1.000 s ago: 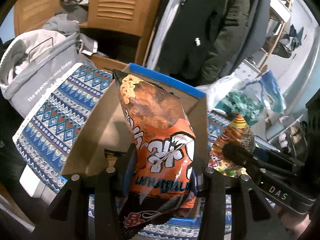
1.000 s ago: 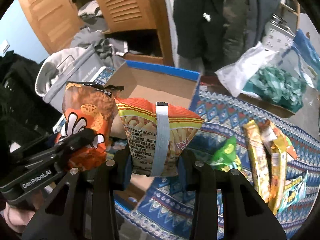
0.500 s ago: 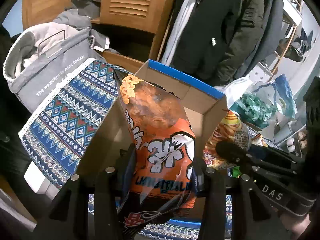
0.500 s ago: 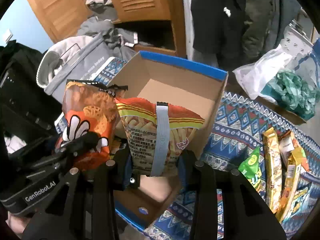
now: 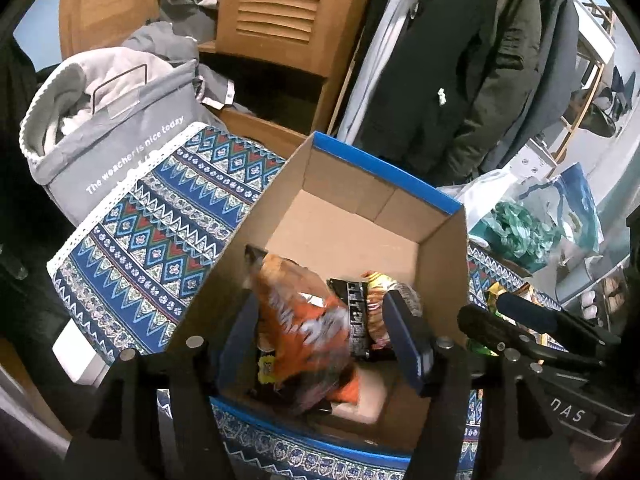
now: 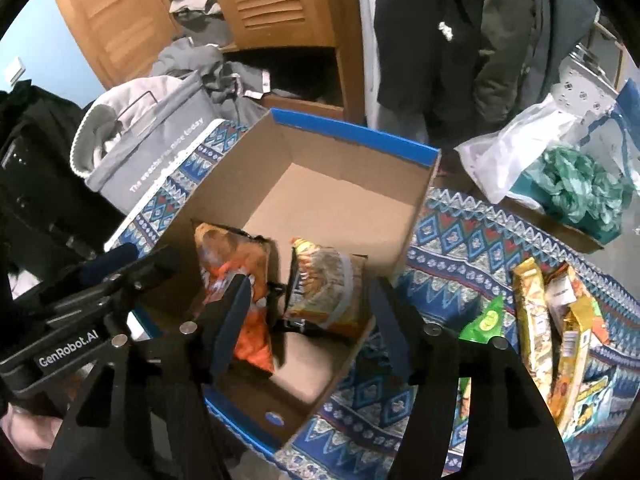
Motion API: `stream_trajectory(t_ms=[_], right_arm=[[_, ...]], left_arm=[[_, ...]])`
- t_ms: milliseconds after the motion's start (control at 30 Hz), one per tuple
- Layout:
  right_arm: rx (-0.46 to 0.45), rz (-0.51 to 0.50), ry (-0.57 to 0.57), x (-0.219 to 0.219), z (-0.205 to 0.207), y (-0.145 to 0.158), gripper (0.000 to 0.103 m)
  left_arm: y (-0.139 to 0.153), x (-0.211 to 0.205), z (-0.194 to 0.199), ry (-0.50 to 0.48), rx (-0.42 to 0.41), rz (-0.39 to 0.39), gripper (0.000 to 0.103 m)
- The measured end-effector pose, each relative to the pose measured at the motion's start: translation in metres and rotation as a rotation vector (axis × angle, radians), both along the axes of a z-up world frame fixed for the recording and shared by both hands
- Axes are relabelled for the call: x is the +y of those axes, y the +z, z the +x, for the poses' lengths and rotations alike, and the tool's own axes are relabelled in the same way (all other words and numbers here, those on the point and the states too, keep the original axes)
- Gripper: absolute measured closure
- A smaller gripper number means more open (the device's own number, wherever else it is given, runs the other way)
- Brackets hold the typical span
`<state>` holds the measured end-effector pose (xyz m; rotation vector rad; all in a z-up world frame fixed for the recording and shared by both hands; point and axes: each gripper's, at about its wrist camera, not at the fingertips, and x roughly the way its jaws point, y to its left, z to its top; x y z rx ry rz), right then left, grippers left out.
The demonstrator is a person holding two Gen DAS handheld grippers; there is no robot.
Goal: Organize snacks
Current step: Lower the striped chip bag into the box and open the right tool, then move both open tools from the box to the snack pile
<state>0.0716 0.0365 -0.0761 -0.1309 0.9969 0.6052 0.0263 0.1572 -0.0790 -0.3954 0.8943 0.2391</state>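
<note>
Black hand-held gripper (image 5: 326, 332), seemingly blue-padded

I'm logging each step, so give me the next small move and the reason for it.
Probably swing the right gripper toward the snack packets lying on the patterned cloth. Both grippers look open, and the orange bag and striped bag already sit in the cardboard box.

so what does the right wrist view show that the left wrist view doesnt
Only the right wrist view shows the row of snack packets lying on the patterned cloth beside the box. Only the left wrist view shows the wooden rack behind the coats. Both show the cardboard box holding the orange bag and the fries bag.
</note>
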Motion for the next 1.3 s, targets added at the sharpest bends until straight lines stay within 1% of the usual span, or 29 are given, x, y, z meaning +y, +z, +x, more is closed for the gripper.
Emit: stream_trajectory(t_ms=[100,167,200,367,533,767,867,967,1300], right_arm=[[-0.002,-0.006,-0.011,-0.008,-0.001,0.001,0.039],[-0.006,-0.013,-0.015,-0.014,-0.002,0.002,0.039],[-0.009,-0.016,-0.017,-0.016,-0.002,0.003,0.039],[-0.026,-0.021,-0.042,-0.035,-0.005,0.006,0.039],[-0.021,-0.023,-0.076,-0.056,-0.007,0.006,0.039],[-0.036,-0.026,-0.126,-0.094,-0.010,0.009,0.039],[-0.043,-0.022,-0.153,-0.114,-0.010,0.012,0.039],[-0.039,-0.012,-0.189,-0.137,-0.011,0.012,0.039],[-0.047,-0.003,-0.290,-0.201,-0.013,0.012,0.039]], left_arm=[[-0.001,-0.003,0.002,-0.009,0.006,-0.025,0.037],[-0.002,-0.006,0.002,-0.014,0.010,-0.043,0.033],[-0.002,-0.007,0.003,-0.017,0.008,-0.053,0.033],[0.001,-0.019,0.002,-0.040,-0.009,-0.075,0.033],[0.001,-0.033,0.003,-0.065,-0.008,-0.090,0.032],[0.002,-0.060,0.006,-0.112,0.001,-0.124,0.032],[0.003,-0.076,0.008,-0.139,0.006,-0.124,0.027],[0.003,-0.092,0.010,-0.174,0.011,-0.118,0.027],[-0.007,-0.137,0.017,-0.237,0.068,-0.132,0.027]])
